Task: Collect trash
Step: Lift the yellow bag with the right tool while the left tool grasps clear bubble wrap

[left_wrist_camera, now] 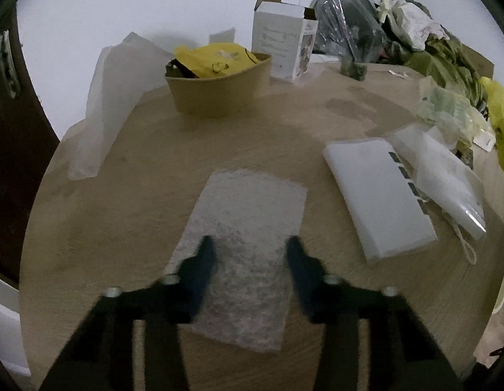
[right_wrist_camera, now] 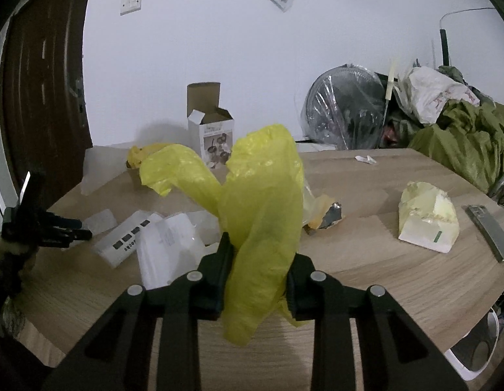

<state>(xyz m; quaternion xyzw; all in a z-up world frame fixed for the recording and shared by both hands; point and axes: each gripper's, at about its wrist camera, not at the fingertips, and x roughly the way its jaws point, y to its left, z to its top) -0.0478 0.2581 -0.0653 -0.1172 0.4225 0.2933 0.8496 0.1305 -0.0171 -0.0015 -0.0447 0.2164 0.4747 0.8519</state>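
Little writing can be read: the white carton [right_wrist_camera: 211, 130] at 11 o'clock on the wooden table [right_wrist_camera: 366, 270] carries a picture of dark cookware, its text too small to make out, and the flat white packet [left_wrist_camera: 379, 192] shows a row of dark blocks along one edge with blurred lettering beside them in the right wrist view.

The right gripper [right_wrist_camera: 258, 273] clenches a yellow plastic bag [right_wrist_camera: 261, 202]; both fingers press its sides, and the bag rises crumpled above the jaws and hangs a little below them. Past it, at 1 o'clock, lies a torn foil wrapper [right_wrist_camera: 327, 218], and at 2 o'clock a pale yellow paper packet [right_wrist_camera: 428, 218] with a small green mark.

The left gripper [left_wrist_camera: 250, 260] is spread wide, holding nothing, its fingers straddling the near part of a thin white foam sheet [left_wrist_camera: 245, 247] lying flat on the table; whether the tips touch it I cannot tell. At 12 o'clock from it stands a brown paper bowl [left_wrist_camera: 219, 91] stuffed with yellow wrapping [left_wrist_camera: 216, 58]. At 2 o'clock the white packet lies flat, with a clear plastic bag [left_wrist_camera: 447, 182] against its far side
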